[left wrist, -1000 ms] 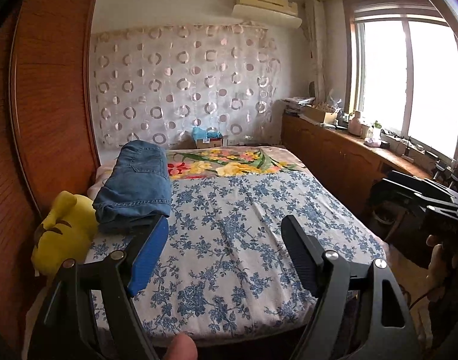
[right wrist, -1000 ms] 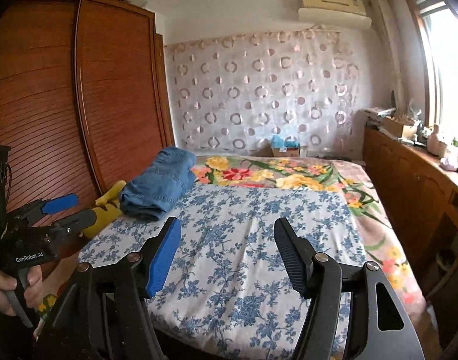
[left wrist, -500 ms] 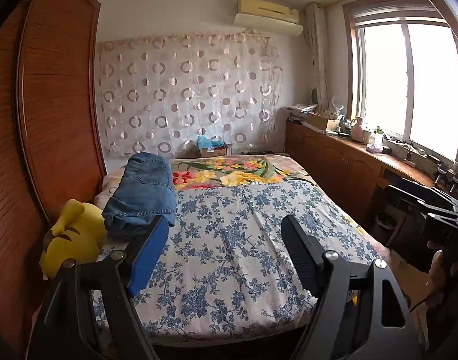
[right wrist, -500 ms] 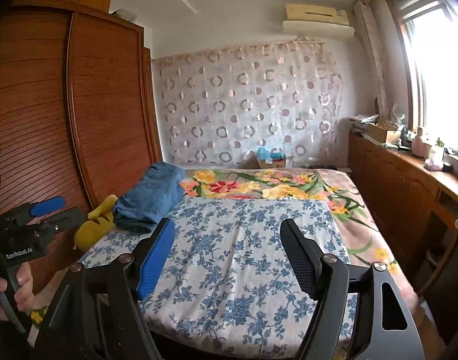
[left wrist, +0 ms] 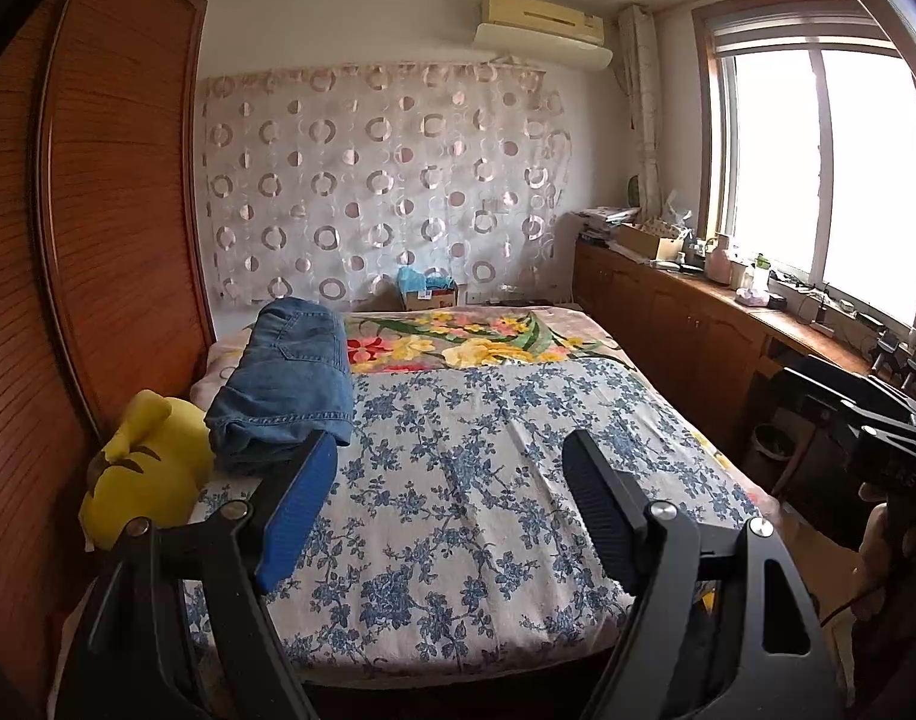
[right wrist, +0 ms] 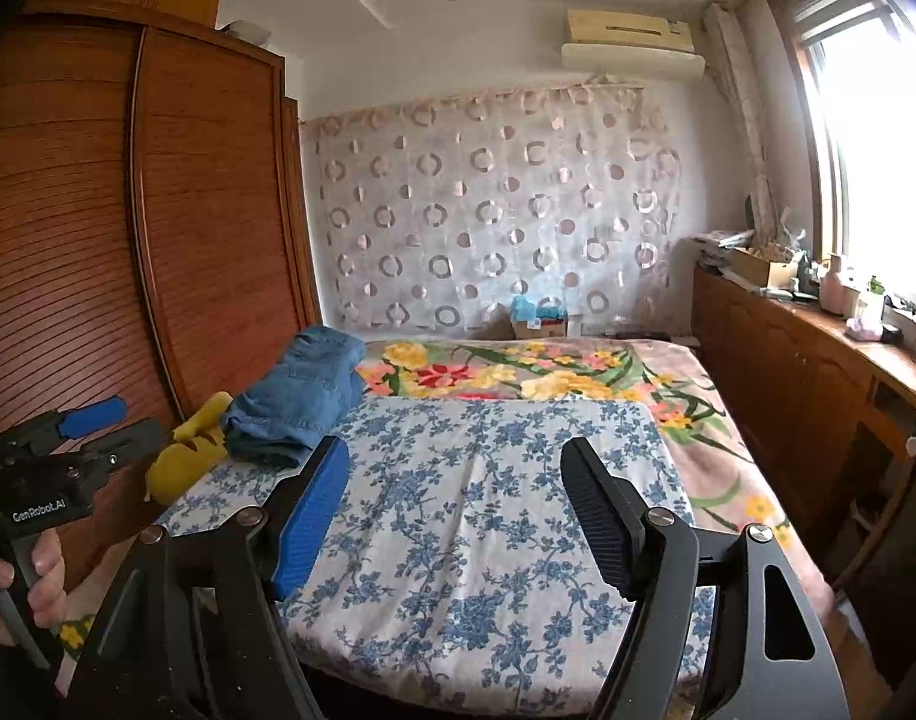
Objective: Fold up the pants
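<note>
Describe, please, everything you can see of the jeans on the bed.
The jeans are blue denim with visible stitched seams, already folded into a thick, slightly rounded bundle. They lie along the left edge of the bed, partly on the blue-flowered sheet, beside the wardrobe. A yellow plush toy sits against their near end. Neither gripper touches them.

A home bedroom: a bed (left wrist: 487, 480) under a floral sheet fills the floor, a wooden wardrobe (left wrist: 116, 210) stands alongside, a curtain (left wrist: 374, 180) (patterned with rings) covers the far wall, an air conditioner (left wrist: 541, 30) hangs above, and a cluttered cabinet (left wrist: 685, 312) runs below the window (left wrist: 817, 168).
</note>
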Action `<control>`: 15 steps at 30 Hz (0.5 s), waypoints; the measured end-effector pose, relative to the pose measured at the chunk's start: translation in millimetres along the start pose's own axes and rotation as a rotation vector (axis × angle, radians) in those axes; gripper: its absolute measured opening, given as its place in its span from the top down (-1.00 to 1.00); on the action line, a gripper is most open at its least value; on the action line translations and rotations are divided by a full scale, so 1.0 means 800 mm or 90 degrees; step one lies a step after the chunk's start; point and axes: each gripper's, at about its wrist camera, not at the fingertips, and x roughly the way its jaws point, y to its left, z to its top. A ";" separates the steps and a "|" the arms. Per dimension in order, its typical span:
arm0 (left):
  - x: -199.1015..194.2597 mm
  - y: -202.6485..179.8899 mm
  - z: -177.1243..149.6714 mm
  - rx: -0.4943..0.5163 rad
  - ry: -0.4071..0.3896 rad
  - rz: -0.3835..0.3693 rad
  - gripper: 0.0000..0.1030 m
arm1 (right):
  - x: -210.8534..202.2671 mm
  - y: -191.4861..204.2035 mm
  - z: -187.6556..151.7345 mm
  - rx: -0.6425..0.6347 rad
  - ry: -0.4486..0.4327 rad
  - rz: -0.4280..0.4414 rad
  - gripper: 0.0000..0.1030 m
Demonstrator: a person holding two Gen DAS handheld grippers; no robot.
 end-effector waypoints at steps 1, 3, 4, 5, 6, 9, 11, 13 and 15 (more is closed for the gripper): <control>-0.001 0.000 0.000 -0.001 0.000 0.000 -0.52 | 0.000 0.000 0.000 0.000 0.000 0.001 -0.46; -0.001 0.000 -0.001 0.000 0.000 0.000 -0.52 | 0.000 0.000 0.000 0.000 0.000 0.000 -0.46; -0.001 0.000 -0.001 0.000 0.000 -0.001 -0.52 | 0.000 0.000 0.001 0.000 -0.001 0.000 -0.46; -0.001 0.000 -0.001 0.000 0.000 -0.001 -0.52 | 0.001 0.000 0.000 -0.001 0.000 0.000 -0.46; 0.000 0.000 -0.001 0.000 0.000 -0.001 -0.52 | 0.002 -0.001 -0.001 -0.001 0.000 0.001 -0.46; 0.000 0.000 -0.001 0.000 0.001 -0.001 -0.52 | 0.002 -0.001 -0.001 -0.001 0.001 0.002 -0.46; 0.000 0.000 -0.001 0.000 0.000 -0.001 -0.52 | 0.002 -0.001 -0.001 -0.001 0.001 0.002 -0.46; -0.001 0.000 -0.001 0.000 0.000 -0.001 -0.52 | 0.003 -0.001 -0.002 -0.001 0.002 0.002 -0.46; -0.001 0.000 -0.001 0.000 0.000 -0.001 -0.52 | 0.003 -0.001 -0.002 0.000 0.001 0.001 -0.46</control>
